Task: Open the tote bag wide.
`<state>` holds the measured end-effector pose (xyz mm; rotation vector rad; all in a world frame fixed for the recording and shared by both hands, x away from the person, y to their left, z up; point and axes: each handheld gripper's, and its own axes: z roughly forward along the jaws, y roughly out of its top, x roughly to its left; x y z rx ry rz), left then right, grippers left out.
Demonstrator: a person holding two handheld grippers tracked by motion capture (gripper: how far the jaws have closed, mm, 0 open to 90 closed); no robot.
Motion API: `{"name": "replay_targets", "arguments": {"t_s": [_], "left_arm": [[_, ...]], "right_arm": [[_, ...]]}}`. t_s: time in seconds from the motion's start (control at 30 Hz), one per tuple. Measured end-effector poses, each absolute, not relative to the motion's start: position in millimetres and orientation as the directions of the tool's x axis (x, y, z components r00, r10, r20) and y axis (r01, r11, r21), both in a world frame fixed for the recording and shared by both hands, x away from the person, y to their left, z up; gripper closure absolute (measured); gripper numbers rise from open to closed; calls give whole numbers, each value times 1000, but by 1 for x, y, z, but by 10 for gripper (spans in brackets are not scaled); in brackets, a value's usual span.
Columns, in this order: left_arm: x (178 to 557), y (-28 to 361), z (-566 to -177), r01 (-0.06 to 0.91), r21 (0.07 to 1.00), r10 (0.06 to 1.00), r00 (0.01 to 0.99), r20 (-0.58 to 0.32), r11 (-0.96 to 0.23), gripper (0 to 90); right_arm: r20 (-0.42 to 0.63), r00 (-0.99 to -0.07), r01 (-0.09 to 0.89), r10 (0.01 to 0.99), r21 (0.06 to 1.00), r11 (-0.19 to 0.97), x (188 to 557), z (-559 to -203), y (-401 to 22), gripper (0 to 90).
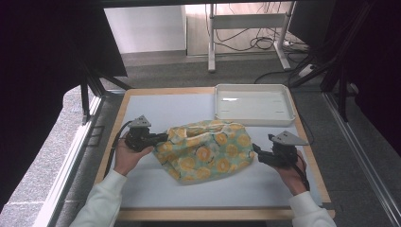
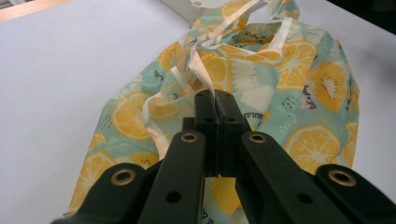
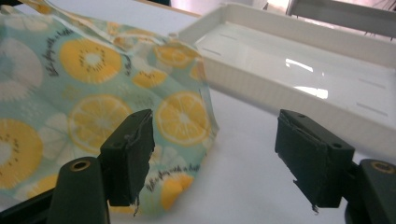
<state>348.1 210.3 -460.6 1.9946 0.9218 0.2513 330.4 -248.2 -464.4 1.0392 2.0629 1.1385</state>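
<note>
Cloth (image 1: 204, 151) with a lemon-slice print is what I am working with: it lies crumpled in the middle of the table (image 1: 151, 189), between my two grippers. I judge it light, soft and limp, so it will sag and fold wherever it is unsupported and should not slip much between the pads. A hem or corner looks like the best place to take it.

Nearest me, at about 9 o'clock of the cloth, my left gripper (image 1: 158, 138) has its jaws pressed together on a pale hem strip at the cloth's left end. In the left gripper view that gripper (image 2: 215, 100) has thin white edging coming up between the closed tips.

At about 3 o'clock, my right gripper (image 1: 256, 151) sits just beside the cloth's right end. In the right gripper view that gripper (image 3: 212, 154) stands wide apart with nothing between the jaws. The cloth's near corner lies just by the left jaw, and I cannot tell whether they touch.

As I read it, the cloth's long axis runs 9 to 3, left end slightly farther away.

Farther off, at about 1 o'clock, a white tray (image 1: 220, 101) sits at the table's far edge, with the cloth's far edge close to its near wall.
</note>
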Motion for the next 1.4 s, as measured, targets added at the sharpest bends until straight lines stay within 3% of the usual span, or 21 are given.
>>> {"name": "replay_targets", "arguments": {"t_s": [0.77, 1.4], "left_arm": [[347, 213, -458, 510, 807, 682, 705, -193, -298, 900], [349, 214, -459, 520, 803, 682, 702, -205, -293, 900]], "right_arm": [[-97, -619, 332, 780, 867, 371, 372, -435, -188, 290], [-130, -627, 344, 768, 839, 422, 392, -438, -178, 320]]}}
